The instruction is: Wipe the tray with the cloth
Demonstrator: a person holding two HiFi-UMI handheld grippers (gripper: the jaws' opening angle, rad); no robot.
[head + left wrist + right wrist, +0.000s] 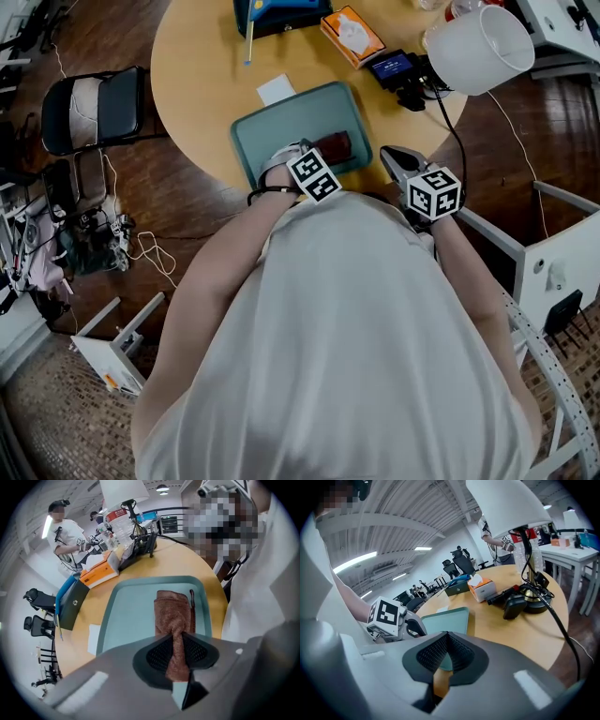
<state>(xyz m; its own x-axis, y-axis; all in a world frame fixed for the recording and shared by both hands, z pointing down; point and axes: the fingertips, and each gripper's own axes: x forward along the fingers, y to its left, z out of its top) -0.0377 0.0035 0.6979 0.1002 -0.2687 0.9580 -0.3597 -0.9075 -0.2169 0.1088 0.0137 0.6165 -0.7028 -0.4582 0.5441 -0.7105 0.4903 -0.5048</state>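
Plainly, the teal tray [131,616] lies on the round wooden table [511,632] and holds one thing, a rust-brown cloth [173,616] lying lengthwise on its right half, with the rest of the tray floor bare; the left gripper [177,651] has its jaws closed to a narrow gap on the near end of that cloth, the fabric bunched and squeezed between the two black ribbed pads while the far end lies flat on the tray; the right gripper [447,637] holds nothing, its pads meeting at their tips, and it hangs over the table edge just right of the tray; an orange tissue box [352,36] beyond the tray has a white tissue standing out of its top; a dark case [281,11] with a blue edge sits at the table's far side, cut off by the frame; a thin dark strip [192,604] runs along the cloth's right edge, and whether it is part of the cloth cannot be told; in the head view the person's torso and arms fill the lower half and hide the tray's near rim, and the left gripper covers much of the cloth; the white lamp shade [480,49] hides the table behind it.
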